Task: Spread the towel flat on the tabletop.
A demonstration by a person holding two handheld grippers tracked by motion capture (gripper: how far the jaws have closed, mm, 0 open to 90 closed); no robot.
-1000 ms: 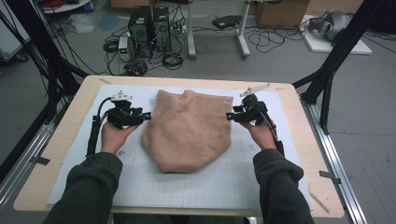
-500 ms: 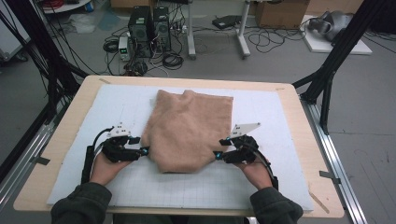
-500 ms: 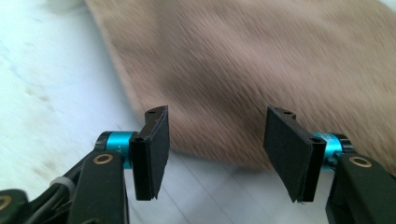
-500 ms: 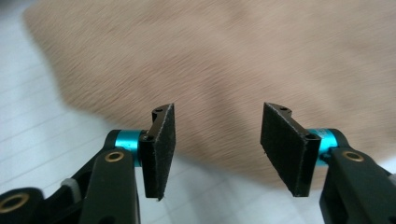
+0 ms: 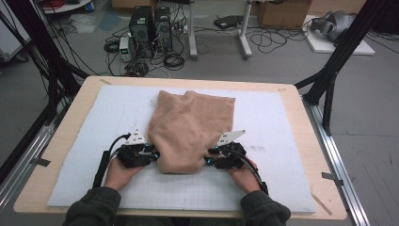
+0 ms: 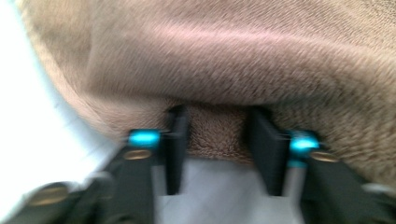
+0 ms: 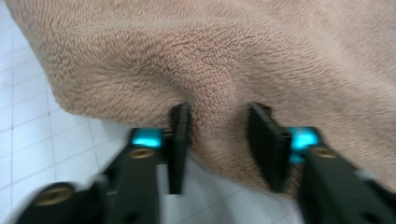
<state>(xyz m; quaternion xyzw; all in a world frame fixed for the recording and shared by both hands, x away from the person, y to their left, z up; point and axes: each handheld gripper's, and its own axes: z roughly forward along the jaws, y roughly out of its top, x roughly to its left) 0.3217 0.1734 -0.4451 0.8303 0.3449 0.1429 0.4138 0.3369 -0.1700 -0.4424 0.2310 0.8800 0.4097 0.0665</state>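
Note:
A tan fleece cloth (image 5: 193,127) lies folded on the white gridded mat (image 5: 282,122) in the middle of the table. My left gripper (image 5: 151,154) sits at the cloth's near left corner, and my right gripper (image 5: 210,159) at its near right corner. In the left gripper view the jaws stand apart with the cloth's edge (image 6: 217,135) pushed in between them. The right gripper view shows the same: jaws apart, a fold of the cloth (image 7: 219,126) between them. Both grippers are open around the cloth's near edge.
The mat covers most of the wooden table (image 5: 89,89). Black frame legs (image 5: 329,80) stand at the table's far right and far left. Computers (image 5: 150,28) and cables lie on the floor beyond the table.
Both grippers have moved from the cloth's sides, down toward me, to its near corners. The cloth's near edge now lies between each pair of jaws.

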